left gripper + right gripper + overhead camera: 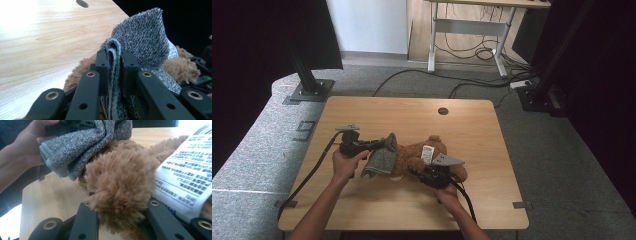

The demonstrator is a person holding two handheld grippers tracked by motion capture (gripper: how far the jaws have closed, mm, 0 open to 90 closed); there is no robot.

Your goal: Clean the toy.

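A brown plush bear lies in the middle of the wooden table, a white printed label on it. A grey knitted cloth hangs against the bear's left side. My left gripper is shut on the cloth's folded edge, which is pinched between the jaws of the left gripper, and the cloth stands up beyond them. My right gripper comes in from the near side. In the right gripper view a furry limb sits between the jaws of the right gripper, with fur hiding the tips. The label lies to its right.
A round cable hole is near the table's far edge. Bare wood lies left of and behind the bear. Cables trail from both grippers toward the near edge. Black stands and a desk frame stand on the floor beyond the table.
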